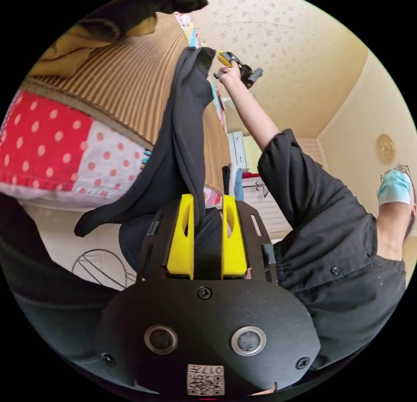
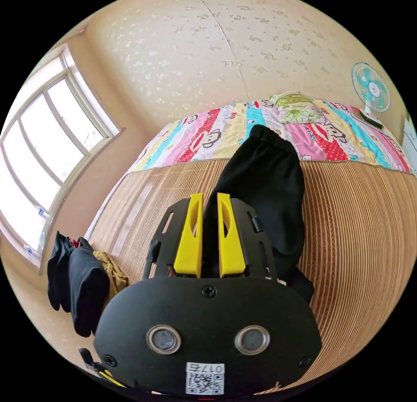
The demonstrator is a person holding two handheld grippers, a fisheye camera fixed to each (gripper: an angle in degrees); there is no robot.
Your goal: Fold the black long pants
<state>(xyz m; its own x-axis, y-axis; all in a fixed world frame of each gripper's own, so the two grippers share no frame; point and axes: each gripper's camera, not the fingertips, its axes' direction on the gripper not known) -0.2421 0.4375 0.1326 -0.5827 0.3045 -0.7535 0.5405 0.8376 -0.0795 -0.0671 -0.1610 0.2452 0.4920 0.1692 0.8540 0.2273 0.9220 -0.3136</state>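
Observation:
The black long pants (image 1: pixel 182 137) hang stretched in the air between both grippers, above the bed. In the left gripper view my left gripper (image 1: pixel 207 201) is shut on one end, dark cloth pinched between its yellow jaws. At the far end a person's hand holds the right gripper (image 1: pixel 236 67), where the cloth bunches. In the right gripper view my right gripper (image 2: pixel 210 200) is shut on the pants (image 2: pixel 265 189), which drape away over the striped mat (image 2: pixel 356 228) with the gathered end farthest off.
The bed carries a brown striped mat (image 1: pixel 130 80), a colourful cartoon sheet (image 2: pixel 217 133) and a red dotted quilt (image 1: pixel 43 146). Dark and mustard clothes (image 2: pixel 82 285) lie piled at the mat's edge by the window (image 2: pixel 43 159). A fan (image 2: pixel 369 89) stands beyond. The person's black-shirted torso (image 1: pixel 330 245) is close.

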